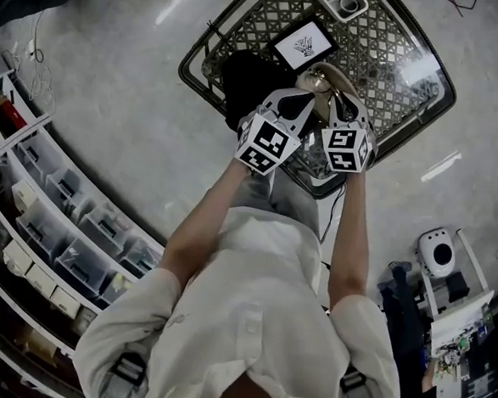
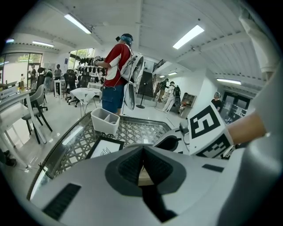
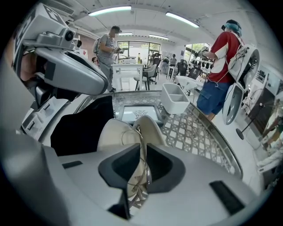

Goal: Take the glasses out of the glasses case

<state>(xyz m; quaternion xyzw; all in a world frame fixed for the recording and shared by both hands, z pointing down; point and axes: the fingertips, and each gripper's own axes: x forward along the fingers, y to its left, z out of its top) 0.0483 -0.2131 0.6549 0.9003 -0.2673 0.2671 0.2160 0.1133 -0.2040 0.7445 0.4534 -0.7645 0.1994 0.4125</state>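
Over the glass table, an open beige glasses case (image 1: 324, 78) lies between both grippers. In the right gripper view its two shells (image 3: 126, 132) spread just past the jaws. My right gripper (image 3: 140, 167) is shut on the thin wire-framed glasses (image 3: 142, 159), which stand on edge between its pads. My left gripper (image 2: 142, 171) is shut on a beige edge of the glasses case (image 2: 144, 175). In the head view the left gripper (image 1: 289, 105) and right gripper (image 1: 344, 109) sit side by side, covering most of the case.
A black cloth (image 1: 249, 79) lies left of the case. Farther back on the lattice-patterned glass table (image 1: 410, 86) are a framed card (image 1: 304, 43) and a white two-part bin (image 1: 349, 1). People stand beyond the table. Shelving with bins (image 1: 52, 214) runs along the left.
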